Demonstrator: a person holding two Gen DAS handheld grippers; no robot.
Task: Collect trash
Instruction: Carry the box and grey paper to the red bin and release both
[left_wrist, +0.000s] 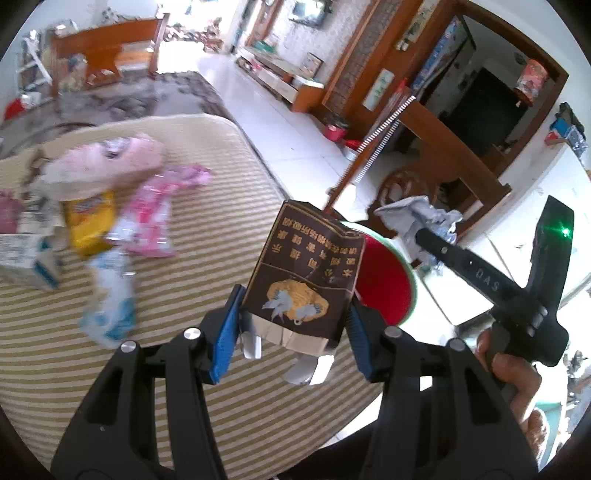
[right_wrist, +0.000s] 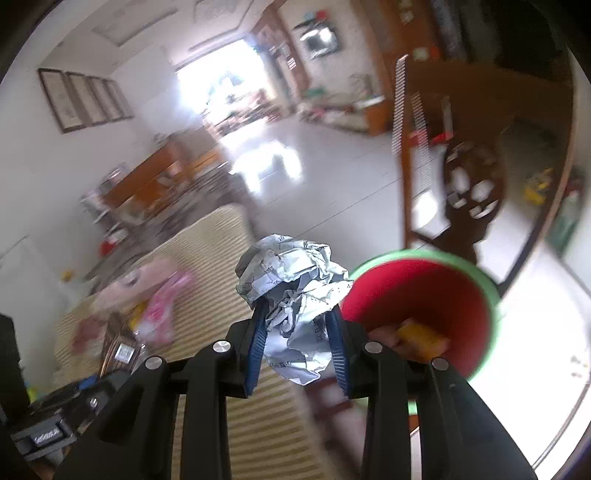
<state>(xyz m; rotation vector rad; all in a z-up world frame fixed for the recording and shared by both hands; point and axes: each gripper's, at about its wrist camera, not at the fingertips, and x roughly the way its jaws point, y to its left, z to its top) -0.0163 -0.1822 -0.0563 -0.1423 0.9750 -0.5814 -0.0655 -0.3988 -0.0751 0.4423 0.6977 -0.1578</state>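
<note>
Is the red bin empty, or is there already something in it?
Not empty: the red bin holds a yellow item at its bottom, seen in the right wrist view.

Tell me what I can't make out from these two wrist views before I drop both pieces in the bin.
- Red bin bottom: right wrist view, covered by the right gripper and crumpled paper; only something yellow shows, unclear what.
- Bin in the left wrist view: mostly behind the cigarette pack in the left gripper.
- Leftover wrappers on the striped mat: motion-blurred, labels unreadable, count uncertain.
</note>
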